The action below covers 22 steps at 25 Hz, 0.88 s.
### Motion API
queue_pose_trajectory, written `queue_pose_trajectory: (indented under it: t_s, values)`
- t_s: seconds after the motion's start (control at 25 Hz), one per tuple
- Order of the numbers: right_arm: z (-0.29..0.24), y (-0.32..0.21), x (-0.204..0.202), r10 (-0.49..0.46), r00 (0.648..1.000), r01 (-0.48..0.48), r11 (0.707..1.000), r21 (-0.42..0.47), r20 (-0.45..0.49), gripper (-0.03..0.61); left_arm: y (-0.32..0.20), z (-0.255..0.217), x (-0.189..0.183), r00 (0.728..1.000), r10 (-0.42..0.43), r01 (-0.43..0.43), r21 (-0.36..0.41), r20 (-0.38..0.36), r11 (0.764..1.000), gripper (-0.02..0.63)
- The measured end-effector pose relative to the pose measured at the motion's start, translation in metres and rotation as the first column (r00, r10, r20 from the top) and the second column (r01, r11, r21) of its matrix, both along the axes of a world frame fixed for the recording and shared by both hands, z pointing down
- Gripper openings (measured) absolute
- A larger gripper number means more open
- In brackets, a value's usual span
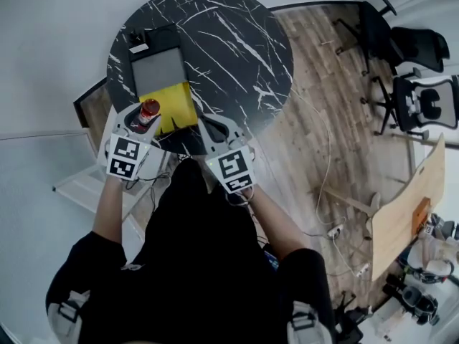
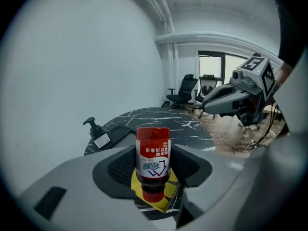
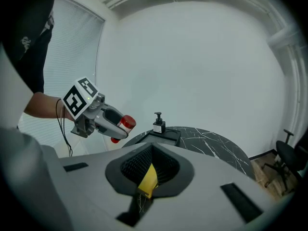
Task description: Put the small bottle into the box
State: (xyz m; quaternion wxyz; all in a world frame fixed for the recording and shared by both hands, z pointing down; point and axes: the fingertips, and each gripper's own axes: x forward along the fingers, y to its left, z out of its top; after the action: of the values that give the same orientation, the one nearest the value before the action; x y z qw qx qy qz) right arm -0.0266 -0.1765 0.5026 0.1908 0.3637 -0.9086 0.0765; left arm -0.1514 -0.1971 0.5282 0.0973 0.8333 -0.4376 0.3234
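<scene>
A small bottle [image 1: 148, 111] with a red cap and a red-and-white label is clamped upside down in my left gripper [image 1: 145, 119], which is shut on it. It hangs over the near left corner of the box [image 1: 133, 69], above the yellow lid [image 1: 176, 102]. In the left gripper view the bottle [image 2: 153, 160] stands between the jaws with its cap down and the yellow lid [image 2: 167, 199] below. My right gripper [image 1: 206, 131] is at the lid's right edge. In the right gripper view it [image 3: 148, 177] is shut on the thin yellow lid [image 3: 148, 178].
The box lies on a round black marble table [image 1: 229, 41], with a black pump dispenser [image 1: 135, 40] at its far end. Office chairs [image 1: 416, 99], a wooden board [image 1: 401, 206] and cables lie on the wooden floor to the right. A white wall runs along the left.
</scene>
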Motion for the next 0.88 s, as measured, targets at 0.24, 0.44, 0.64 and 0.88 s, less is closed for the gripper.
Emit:
queue_pose_trajectory:
  t_s: [0.24,0.44,0.64,0.88]
  values:
    - [0.012,-0.017,-0.014,0.024,1.000,-0.024,1.000,-0.015,-0.016,-0.005,-0.017,0.035,0.002,0.993,0.103,-0.098,-0.091,0.050,0.991,0.215]
    - [0.022,-0.026,-0.020,0.049,0.998,-0.050,0.999,-0.022,-0.026,-0.005,-0.023,0.067,0.004,0.979,0.184,-0.166,-0.184,0.083,0.969,0.215]
    - [0.034,-0.033,-0.023,0.085,0.996,-0.086,0.996,-0.035,-0.029,-0.005,-0.029,0.096,0.006,0.959,0.261,-0.226,-0.251,0.114,0.941,0.215]
    - [0.052,-0.045,-0.027,0.126,0.991,-0.128,0.990,-0.062,-0.036,-0.005,-0.035,0.132,0.006,0.930,0.335,-0.273,-0.322,0.153,0.906,0.215]
